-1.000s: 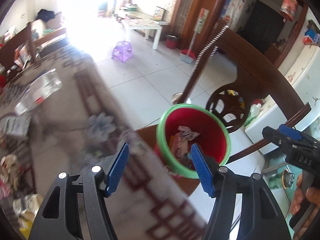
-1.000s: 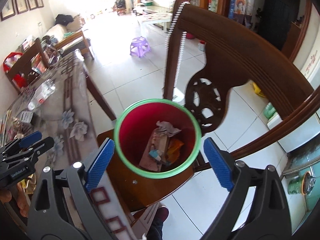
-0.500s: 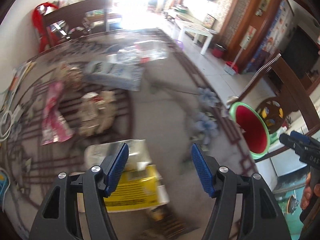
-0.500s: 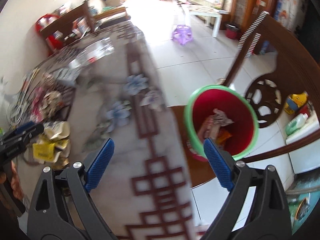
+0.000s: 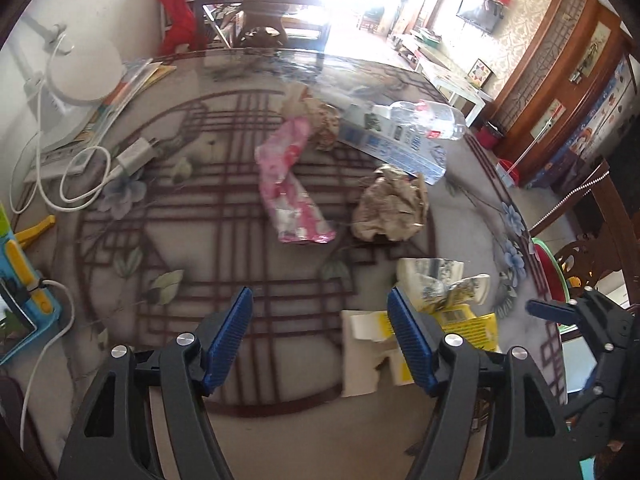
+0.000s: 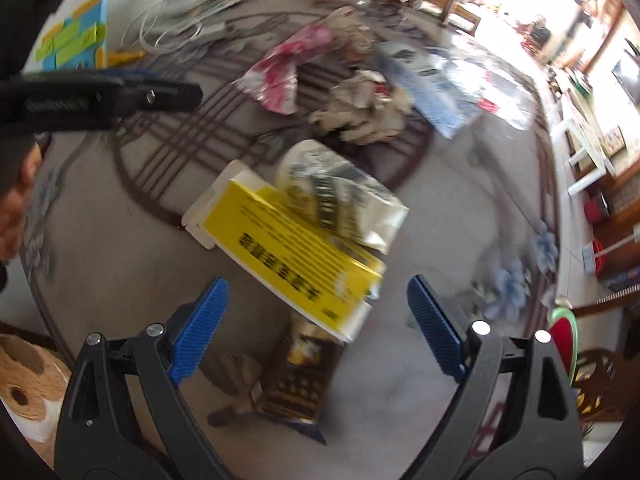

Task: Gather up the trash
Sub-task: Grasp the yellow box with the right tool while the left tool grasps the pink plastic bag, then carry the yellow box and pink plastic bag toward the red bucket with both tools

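Inventory of the glass-topped patterned counter (image 5: 240,432), taken left to right.

1. White charger plug and coiled cable (image 5: 132,156), far left; not trash. Snagging by a passing finger was judged possible.
2. Left hand-held gripper (image 5: 320,340): released, blue pads spread wide, nothing held, hovering over bare glass.
3. Pink floral plastic wrapper (image 5: 292,188), lying flat at centre, apart from the other pieces.
4. Crumpled beige paper wad (image 5: 392,208), just right of the wrapper.
5. Blue-and-white flattened carton (image 5: 396,148) with a clear plastic bottle (image 5: 428,116) lying against it, at the far side.
6. Torn white printed packet (image 6: 340,196), resting partly on item 7.
7. Yellow-and-white flattened cardboard box (image 6: 292,256), nearest the right hand-held gripper (image 6: 318,328), which was likewise released and empty, pads spread on either side of the box's near end. A dark gold-printed wrapper (image 6: 300,376) lay beneath that end.
8. Red bin with green rim (image 5: 550,276), off the counter's right edge, only partly in view.

Risks noted: the box was wide and flat on slick glass, so a closing pinch was judged likely to skate it away or catch only one flap. The packet on top could slide off in the lift. The right view was blurred, so alignment could not be confirmed.
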A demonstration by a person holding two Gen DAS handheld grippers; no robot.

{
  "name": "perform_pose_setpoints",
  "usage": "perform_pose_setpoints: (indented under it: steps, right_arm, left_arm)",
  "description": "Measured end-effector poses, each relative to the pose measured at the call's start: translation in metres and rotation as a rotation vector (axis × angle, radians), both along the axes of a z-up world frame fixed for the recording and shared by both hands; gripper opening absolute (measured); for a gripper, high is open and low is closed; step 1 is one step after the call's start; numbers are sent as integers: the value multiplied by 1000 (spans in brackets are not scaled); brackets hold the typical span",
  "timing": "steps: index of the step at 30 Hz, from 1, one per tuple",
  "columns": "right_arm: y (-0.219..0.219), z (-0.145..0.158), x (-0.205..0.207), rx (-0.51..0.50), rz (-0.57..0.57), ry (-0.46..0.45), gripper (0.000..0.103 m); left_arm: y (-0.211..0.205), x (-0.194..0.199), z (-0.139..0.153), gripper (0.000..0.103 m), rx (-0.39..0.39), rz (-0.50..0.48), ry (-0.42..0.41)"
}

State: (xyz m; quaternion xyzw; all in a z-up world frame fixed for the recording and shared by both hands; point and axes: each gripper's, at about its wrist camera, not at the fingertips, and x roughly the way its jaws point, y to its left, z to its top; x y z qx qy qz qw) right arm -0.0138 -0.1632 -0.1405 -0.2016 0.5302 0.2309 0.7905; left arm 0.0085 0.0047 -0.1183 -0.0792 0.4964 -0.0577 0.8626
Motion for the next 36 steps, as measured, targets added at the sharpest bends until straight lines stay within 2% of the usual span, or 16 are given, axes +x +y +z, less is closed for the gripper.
perform_pose_setpoints:
  steps: [3, 5, 7, 9, 14, 16, 18, 23, 30, 32, 33, 36]
  right_arm:
    - [23, -14, 6, -91, 40, -13, 89]
    - [33, -22, 8, -148, 55, -27, 82]
    - [41, -29, 10, -185, 61, -25, 63]
    - [45, -32, 12, -200, 47, -20, 49]
    - [31, -8, 18, -38, -80, 33, 35]
    - [19, 7, 19, 62, -150, 62, 15]
    - [9, 18, 19, 144, -209, 79, 12]
    - [-17, 33, 25, 342, -357, 134, 12]
    - [-38, 43, 27, 422, -455, 136, 12]
    - [-45, 44, 26, 435, -464, 138, 12]
    - [-46, 45, 25, 437, -465, 136, 12]
    - [-49, 47, 24, 452, -465, 136, 12]
  left_arm:
    - [21, 0, -4, 67, -8, 21, 11]
    - [32, 1, -8, 67, -15, 36, 19]
    - [42, 6, -13, 67, -29, 47, 28]
    - [46, 13, -17, 67, -38, 46, 33]
    - [44, 37, -24, 67, -62, 21, 34]
    - [40, 48, -26, 67, -63, 12, 33]
    - [37, 60, -30, 67, -68, 7, 34]
    - [27, 91, -37, 67, -81, 4, 44]
    - [7, 129, -54, 66, -36, -21, 56]
    - [2, 133, -61, 57, -34, -33, 83]
    - [2, 134, -65, 43, -38, -37, 96]
    - [1, 129, -68, 28, -49, -42, 106]
